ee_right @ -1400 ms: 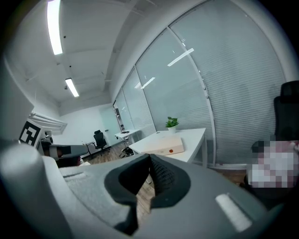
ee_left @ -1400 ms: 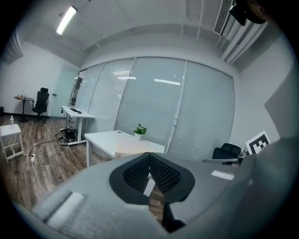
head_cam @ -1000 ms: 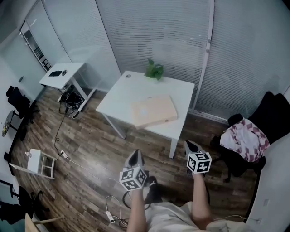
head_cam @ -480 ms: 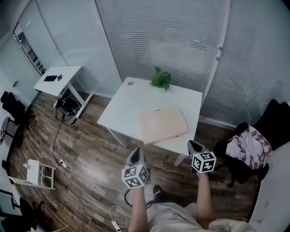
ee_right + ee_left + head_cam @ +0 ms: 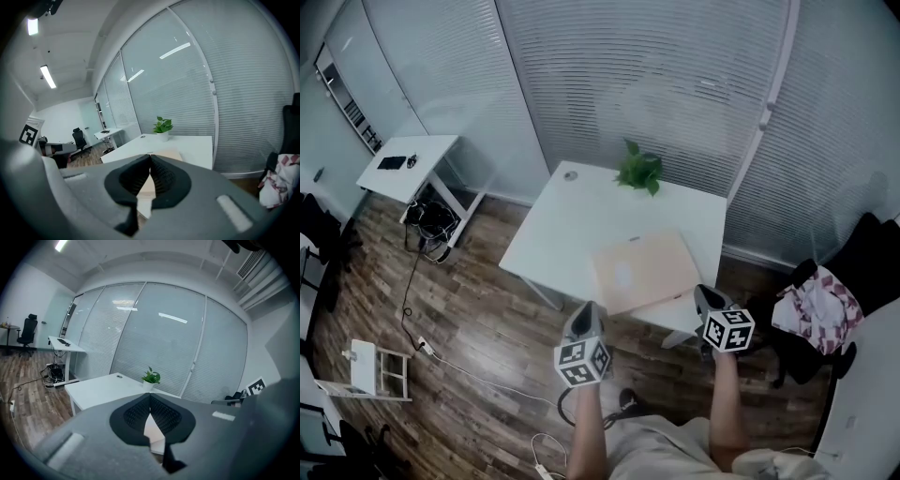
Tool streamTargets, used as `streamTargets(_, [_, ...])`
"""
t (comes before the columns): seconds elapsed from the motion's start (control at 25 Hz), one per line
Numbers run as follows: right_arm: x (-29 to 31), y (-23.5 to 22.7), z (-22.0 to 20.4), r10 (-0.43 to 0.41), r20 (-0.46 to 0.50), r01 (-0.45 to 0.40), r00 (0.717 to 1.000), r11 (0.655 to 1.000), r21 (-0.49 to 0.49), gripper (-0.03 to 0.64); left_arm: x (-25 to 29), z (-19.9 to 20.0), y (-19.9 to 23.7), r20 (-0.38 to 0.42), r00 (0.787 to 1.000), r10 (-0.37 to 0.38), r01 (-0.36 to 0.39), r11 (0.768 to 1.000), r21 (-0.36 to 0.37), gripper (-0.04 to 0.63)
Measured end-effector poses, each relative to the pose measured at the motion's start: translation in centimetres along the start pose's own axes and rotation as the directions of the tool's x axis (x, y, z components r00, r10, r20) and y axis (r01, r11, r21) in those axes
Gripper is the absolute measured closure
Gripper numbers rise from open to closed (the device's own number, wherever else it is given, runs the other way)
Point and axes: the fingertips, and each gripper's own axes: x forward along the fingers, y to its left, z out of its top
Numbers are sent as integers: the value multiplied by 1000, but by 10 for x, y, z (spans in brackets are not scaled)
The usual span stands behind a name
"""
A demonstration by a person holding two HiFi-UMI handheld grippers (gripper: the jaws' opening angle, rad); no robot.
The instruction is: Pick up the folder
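The folder is a flat, matte rectangle of pale peach card with soft corners and a faint lighter patch near its middle. It lies flat on the near right part of the bench, close to the near edge. Its long axis runs left to right in the head view, with the right end tilted a little farther away.

The bench is a smooth white slab on slim white legs, with a small round grommet near its far left corner. A leafy green plant stands at the far edge. Below is a floor of dark wood-grain planks, and behind are walls of fine horizontal blinds.

The left hand-held gripper has grey moulded jaws with black ribbed pads pressed together, nothing between them. It is held short of the bench. The right hand-held gripper is likewise closed and empty, just off the bench's near right corner, apart from the folder.
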Motion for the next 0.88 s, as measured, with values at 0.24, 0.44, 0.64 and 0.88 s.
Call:
streamTargets(0.24, [19,4,2,-18,-9,18,1000,1000,11,617,14,10,27,2,1000,11,-11,1000,-25,591])
streamTargets(0.44, [32,-5,4,-33,-23,33,999,999,10,616,30,5,34,-16,1000,13,-13,998,-57,591])
streamTargets(0.64, [58,-13,25,-12,-12,12,1000,1000,-6,615,53,15,36,0,1000,24,-24,998,-61,591])
streamTargets(0.88, [99,-9,71,46,46,-44,998,998,-33,615,80,60,34,74,996,41,-41,999,-4,591])
